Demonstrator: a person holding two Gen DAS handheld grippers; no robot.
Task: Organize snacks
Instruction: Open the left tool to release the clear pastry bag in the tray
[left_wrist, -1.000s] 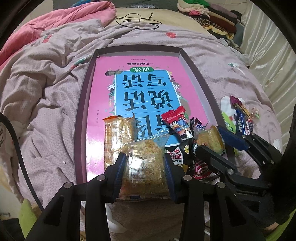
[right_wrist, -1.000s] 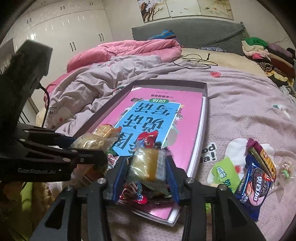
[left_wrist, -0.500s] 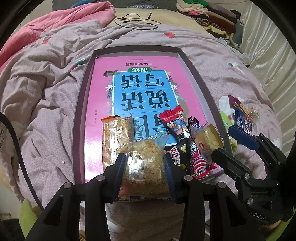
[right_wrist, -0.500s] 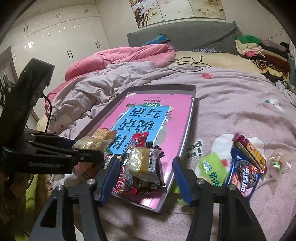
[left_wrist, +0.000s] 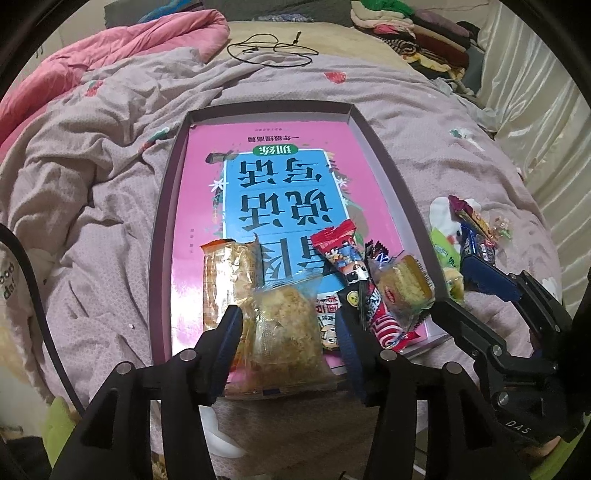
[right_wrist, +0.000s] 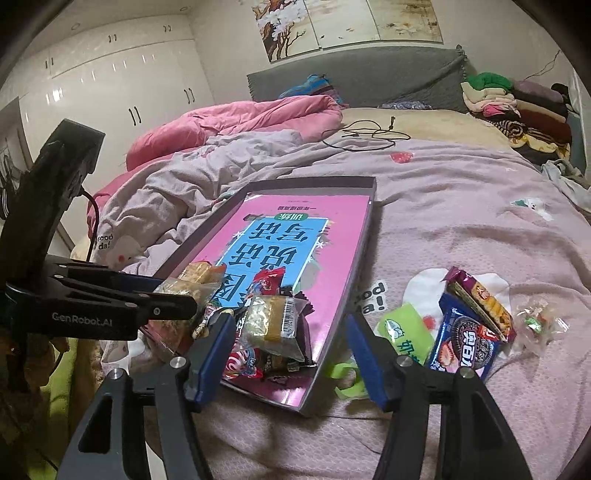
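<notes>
You can read "GenRobot.AI" in pale letters on the side of the left gripper (right_wrist: 110, 295), and "DAS" on the body of the right gripper (left_wrist: 476, 286). The bedcover (right_wrist: 461, 206) carries a printed "ood da!" (its first letter is cut off). The pink book (left_wrist: 280, 192) in the tray shows large Chinese characters, upside down to you.

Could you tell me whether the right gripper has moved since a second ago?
Yes. The right gripper has let go of the yellow cake packet, which now lies on the tray, and drawn back toward the tray's near right corner, jaws apart.
</notes>
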